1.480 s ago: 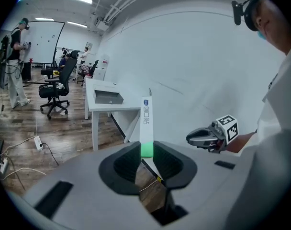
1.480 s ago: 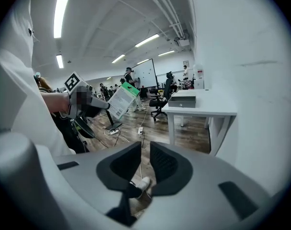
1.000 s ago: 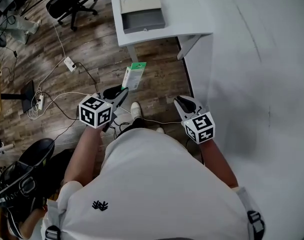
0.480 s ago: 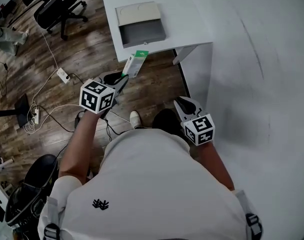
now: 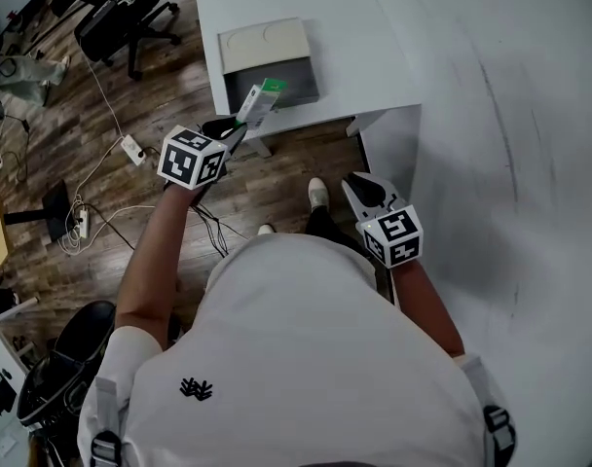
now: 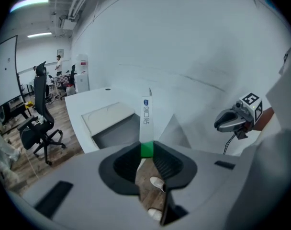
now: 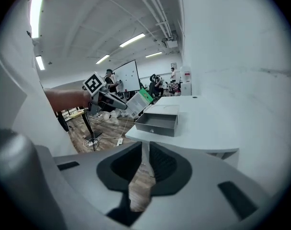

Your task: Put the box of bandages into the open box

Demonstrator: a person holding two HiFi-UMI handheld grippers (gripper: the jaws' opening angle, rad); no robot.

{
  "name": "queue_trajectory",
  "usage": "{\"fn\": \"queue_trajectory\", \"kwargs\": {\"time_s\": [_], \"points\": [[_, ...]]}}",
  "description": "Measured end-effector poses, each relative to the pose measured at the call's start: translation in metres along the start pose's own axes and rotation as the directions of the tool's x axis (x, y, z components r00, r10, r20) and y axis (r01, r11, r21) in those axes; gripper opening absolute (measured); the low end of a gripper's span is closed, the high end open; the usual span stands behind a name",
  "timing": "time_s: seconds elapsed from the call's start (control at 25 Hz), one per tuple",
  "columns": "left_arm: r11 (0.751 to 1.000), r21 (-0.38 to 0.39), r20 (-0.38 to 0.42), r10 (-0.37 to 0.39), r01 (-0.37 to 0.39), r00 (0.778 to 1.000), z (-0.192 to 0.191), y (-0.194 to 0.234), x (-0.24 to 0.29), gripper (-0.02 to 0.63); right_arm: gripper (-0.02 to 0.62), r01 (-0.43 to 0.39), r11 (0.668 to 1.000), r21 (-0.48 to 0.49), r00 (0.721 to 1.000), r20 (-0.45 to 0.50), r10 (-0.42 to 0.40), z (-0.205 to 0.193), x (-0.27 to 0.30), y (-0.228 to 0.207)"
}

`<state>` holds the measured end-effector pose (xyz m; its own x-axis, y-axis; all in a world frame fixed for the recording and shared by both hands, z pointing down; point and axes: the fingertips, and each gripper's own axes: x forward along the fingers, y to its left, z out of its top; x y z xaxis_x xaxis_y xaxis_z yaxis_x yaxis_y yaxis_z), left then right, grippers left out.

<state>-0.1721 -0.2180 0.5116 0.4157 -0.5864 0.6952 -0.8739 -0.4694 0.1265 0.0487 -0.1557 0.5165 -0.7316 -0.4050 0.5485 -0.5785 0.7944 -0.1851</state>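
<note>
The bandage box (image 5: pixel 258 100) is white with a green end, and my left gripper (image 5: pixel 240 132) is shut on that green end. It hangs tilted over the near edge of the open grey box (image 5: pixel 267 66), which sits at the corner of the white table (image 5: pixel 374 27). In the left gripper view the bandage box (image 6: pixel 146 116) stands up from the left gripper (image 6: pixel 146 148), with the open box (image 6: pixel 114 126) just behind. My right gripper (image 5: pixel 357 185) is held low by the table's side, its jaws together on nothing. From the right gripper (image 7: pixel 144 145) I see the open box (image 7: pixel 157 123) and the bandage box (image 7: pixel 139 101).
The wooden floor lies to the left of the table with a power strip (image 5: pixel 132 149) and cables. An office chair (image 5: pixel 121 13) stands at the far left, another chair (image 5: pixel 67 358) at the lower left. The person's shoe (image 5: pixel 317 195) is under the table edge.
My left gripper has carried the bandage box forward from above the floor to the open box on the table. The right gripper has barely moved.
</note>
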Motion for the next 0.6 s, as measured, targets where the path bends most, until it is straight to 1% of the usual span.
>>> {"fn": "queue_trajectory", "kwargs": {"time_s": [0.16,0.28,0.44,0.6], "points": [[0.998,0.043,-0.077,0.048,-0.045,0.996,0.014,0.020,0.032,0.083,0.052,-0.024,1.000,-0.006,0.999,0.025,0.024,0.017,0.011,-0.041],[0.996,0.060,-0.127,0.078,-0.070,0.989,0.018,0.035,0.057,0.083,0.052,-0.040,0.999,-0.001,0.999,0.032,0.040,0.024,0.020,-0.067],[0.990,0.106,-0.204,0.109,-0.089,0.973,0.016,0.046,0.090,0.083,0.052,-0.063,0.998,0.016,0.997,0.037,0.062,0.024,0.024,-0.095],[0.987,0.129,-0.261,0.132,-0.101,0.956,0.015,0.055,0.113,0.083,0.052,-0.075,0.997,0.018,0.997,0.026,0.075,0.023,0.024,-0.118]]}}
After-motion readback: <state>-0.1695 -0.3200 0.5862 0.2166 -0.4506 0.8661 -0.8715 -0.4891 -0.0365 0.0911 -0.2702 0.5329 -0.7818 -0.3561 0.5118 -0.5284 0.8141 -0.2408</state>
